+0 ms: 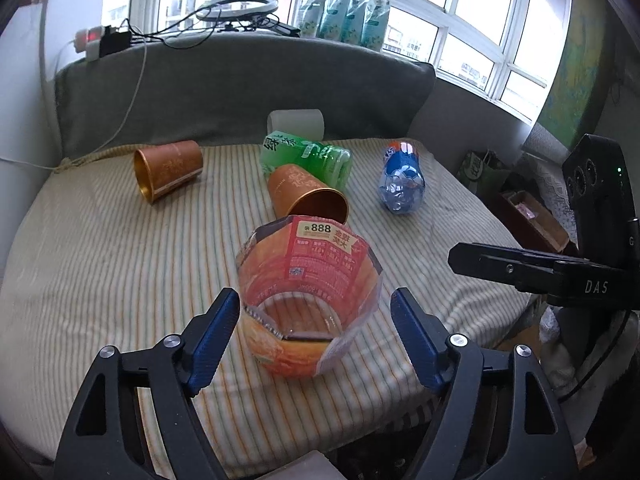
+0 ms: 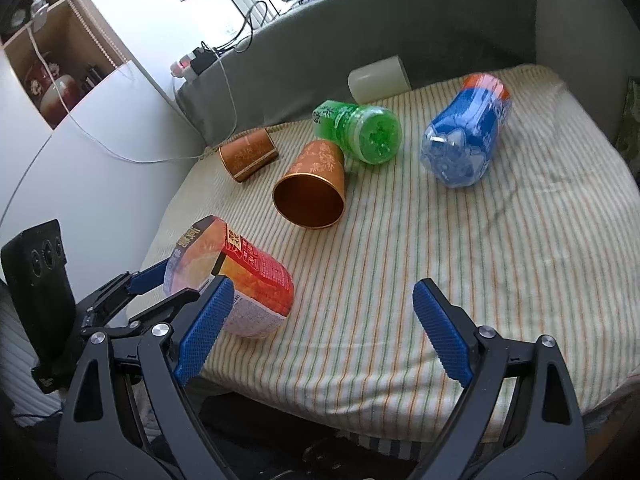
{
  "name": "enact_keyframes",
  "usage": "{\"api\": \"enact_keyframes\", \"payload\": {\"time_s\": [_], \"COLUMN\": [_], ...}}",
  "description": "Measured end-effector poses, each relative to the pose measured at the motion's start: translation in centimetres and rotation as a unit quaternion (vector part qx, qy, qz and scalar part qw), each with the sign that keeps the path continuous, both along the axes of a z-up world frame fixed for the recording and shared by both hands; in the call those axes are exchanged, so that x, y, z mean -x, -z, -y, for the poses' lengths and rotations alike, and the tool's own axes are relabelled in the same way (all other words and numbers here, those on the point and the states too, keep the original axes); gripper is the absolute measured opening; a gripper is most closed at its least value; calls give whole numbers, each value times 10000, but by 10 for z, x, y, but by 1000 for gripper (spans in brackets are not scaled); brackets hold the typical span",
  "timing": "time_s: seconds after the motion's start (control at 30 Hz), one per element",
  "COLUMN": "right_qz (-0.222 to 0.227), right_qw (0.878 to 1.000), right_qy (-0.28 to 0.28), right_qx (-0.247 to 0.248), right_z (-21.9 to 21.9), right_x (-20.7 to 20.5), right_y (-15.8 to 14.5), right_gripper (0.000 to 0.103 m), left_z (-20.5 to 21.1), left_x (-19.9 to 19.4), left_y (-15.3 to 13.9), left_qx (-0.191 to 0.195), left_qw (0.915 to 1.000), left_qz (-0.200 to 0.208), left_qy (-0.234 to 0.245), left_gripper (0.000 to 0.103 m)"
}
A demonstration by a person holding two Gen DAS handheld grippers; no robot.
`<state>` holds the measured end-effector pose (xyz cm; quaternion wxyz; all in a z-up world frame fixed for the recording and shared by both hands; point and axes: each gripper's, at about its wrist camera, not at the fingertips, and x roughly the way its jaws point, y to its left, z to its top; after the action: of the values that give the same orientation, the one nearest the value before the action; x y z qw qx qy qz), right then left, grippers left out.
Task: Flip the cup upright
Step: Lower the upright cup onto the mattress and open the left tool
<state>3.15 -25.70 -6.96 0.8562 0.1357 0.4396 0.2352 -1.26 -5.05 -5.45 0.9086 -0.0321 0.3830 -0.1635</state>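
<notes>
A red-orange cut bottle cup [image 1: 308, 296] lies on its side on the striped cloth [image 1: 100, 260], open mouth toward my left gripper [image 1: 316, 332]. The left gripper is open, its blue pads on either side of the cup's mouth, not touching. In the right wrist view the same cup [image 2: 248, 284] lies at the left with the left gripper's fingers [image 2: 148, 276] around its end. My right gripper [image 2: 320, 328] is open and empty above the cloth's front edge; it also shows in the left wrist view [image 1: 520, 268].
Two copper paper cups [image 1: 168, 172] [image 1: 308, 196] lie on their sides. A green bottle piece [image 1: 308, 158], a blue bottle piece [image 1: 400, 180] and a white cup [image 1: 296, 122] lie farther back. A grey backrest [image 1: 240, 88] stands behind.
</notes>
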Motion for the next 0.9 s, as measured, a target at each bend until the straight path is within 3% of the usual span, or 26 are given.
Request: {"api": "enact_keyframes", "payload": {"time_s": [0.17,0.4,0.63,0.9], "right_qz": [367,1215,1895,2336], "right_qw": [9991,9903,9772,9651], "right_qy": [-10,6,239,606], "right_qx": [207,677,924,1016], "right_z": [-6,-20,-26,-22], "right_x": [11,34,57,73], "right_y": [-9,-24,-34,-45], "right_gripper": [93,93,93,97], "left_z": [-8,-23,-33,-41], "left_x": [8,26,47,65], "left_y": [-5,-20,-32,-36], "left_qx": [16,-26,-265,-405], "left_qw": [9997,9960,9833,9714], "left_qz": [165,668,1391,1761], "left_qy": [-175,-593,-1147,-1540], "left_gripper": [78,78,78,78]}}
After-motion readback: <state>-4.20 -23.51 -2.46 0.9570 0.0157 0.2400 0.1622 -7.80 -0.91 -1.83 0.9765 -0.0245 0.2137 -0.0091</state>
